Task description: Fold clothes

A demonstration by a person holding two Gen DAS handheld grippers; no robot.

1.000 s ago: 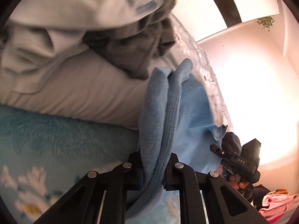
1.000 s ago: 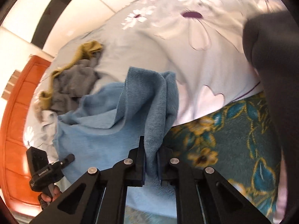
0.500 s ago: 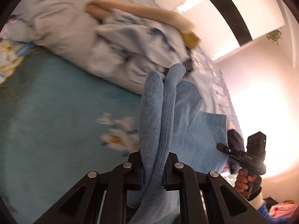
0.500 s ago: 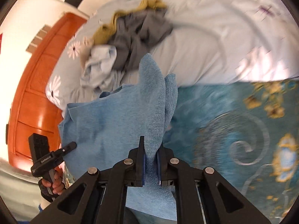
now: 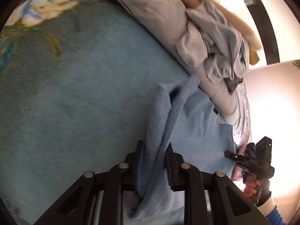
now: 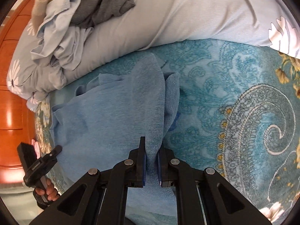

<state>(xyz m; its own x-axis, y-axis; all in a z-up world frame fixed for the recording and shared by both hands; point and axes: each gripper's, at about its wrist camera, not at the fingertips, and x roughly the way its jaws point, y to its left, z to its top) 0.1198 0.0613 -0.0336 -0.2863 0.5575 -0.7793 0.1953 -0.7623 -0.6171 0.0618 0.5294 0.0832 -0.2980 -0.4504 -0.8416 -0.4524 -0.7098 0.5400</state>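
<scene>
I see my left gripper (image 5: 154, 155) and right gripper (image 6: 151, 154) each pinching a bunched edge of the blue towel (image 6: 105, 116); uneven lowering risks a crooked fold on the teal blanket (image 6: 234, 112).

A light blue terry towel (image 6: 105, 123) lies spread on the teal floral-patterned bed blanket (image 6: 243, 112), with one bunched corner at the near right caught in the right gripper (image 6: 151, 161) and another corner caught in the left gripper (image 5: 154, 161). In the right wrist view the left gripper (image 6: 40, 166) sits at the towel's near left edge, well apart from the right one. Beyond the towel's far edge, a pale grey flower-printed duvet (image 6: 168, 18) is rolled across the bed, resting on the blanket. On top of the duvet, to the far left, sits a heap of crumpled clothes (image 6: 75, 13). A reddish-brown wooden cabinet (image 6: 11, 93) stands left of the bed, behind the duvet's end.
</scene>
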